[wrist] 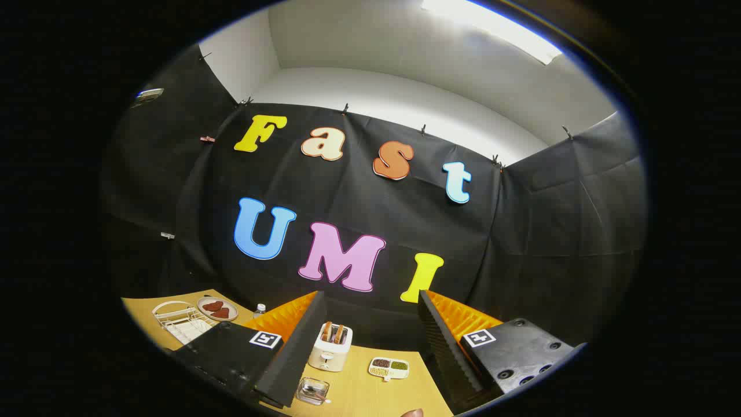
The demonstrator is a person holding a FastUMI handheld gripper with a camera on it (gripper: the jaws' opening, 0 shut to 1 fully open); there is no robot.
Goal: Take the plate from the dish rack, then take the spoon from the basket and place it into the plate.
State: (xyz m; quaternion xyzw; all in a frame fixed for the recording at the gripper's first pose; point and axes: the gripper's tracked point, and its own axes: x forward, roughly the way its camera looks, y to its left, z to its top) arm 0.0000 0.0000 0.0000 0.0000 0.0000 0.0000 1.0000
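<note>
Wooden desk (pixel 370 391) with a toaster (pixel 330 346) near its middle. Tongs (pixel 362 353) held wide open, gripping nothing, one finger on each side of the toaster. Well left of the toaster, a wire rack (pixel 180 321) with the plate (pixel 217 308) beside it. Just before the toaster, a clear basket (pixel 313 391) holding the spoon (pixel 315 390). Right of the toaster, a divided tray (pixel 389 368)

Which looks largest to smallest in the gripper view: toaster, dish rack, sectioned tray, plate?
1. dish rack
2. toaster
3. plate and sectioned tray: about alike, unranked.
Apparent sizes only. The gripper is open around the toaster.
</note>
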